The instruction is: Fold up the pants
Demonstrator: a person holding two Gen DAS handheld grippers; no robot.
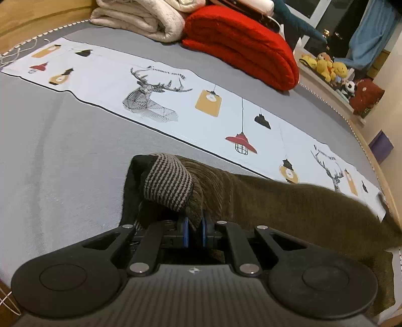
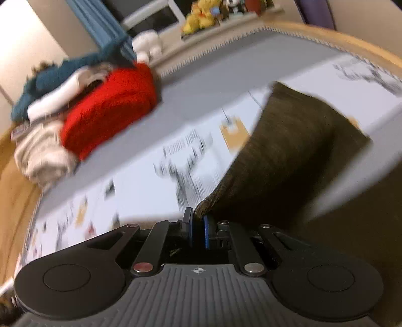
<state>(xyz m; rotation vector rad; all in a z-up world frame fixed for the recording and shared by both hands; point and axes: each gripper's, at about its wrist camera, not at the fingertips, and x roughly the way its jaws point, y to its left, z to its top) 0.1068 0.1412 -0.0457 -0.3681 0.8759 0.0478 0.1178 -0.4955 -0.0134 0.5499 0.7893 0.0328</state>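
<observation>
Left gripper (image 1: 194, 226) angled downward, jaws clamped on pants (image 1: 289, 208). Right gripper (image 2: 198, 227) likewise clamped on fabric.

A grey bed (image 1: 62, 151) carries pants (image 1: 289, 206), red blanket (image 1: 241, 47), cream blanket (image 1: 140, 17).

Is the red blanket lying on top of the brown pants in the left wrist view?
No, the red blanket sits far across the bed, apart from the brown pants.

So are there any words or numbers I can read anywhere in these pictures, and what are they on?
No word can be read for sure.
Printed line above the deer on the white sheet band: too small; it may end in "HOME".
Same line above the second deer: too small and blurred.
Right wrist view: the print on the band is smeared, unreadable.
Pants, red blanket: no text shows.
</observation>
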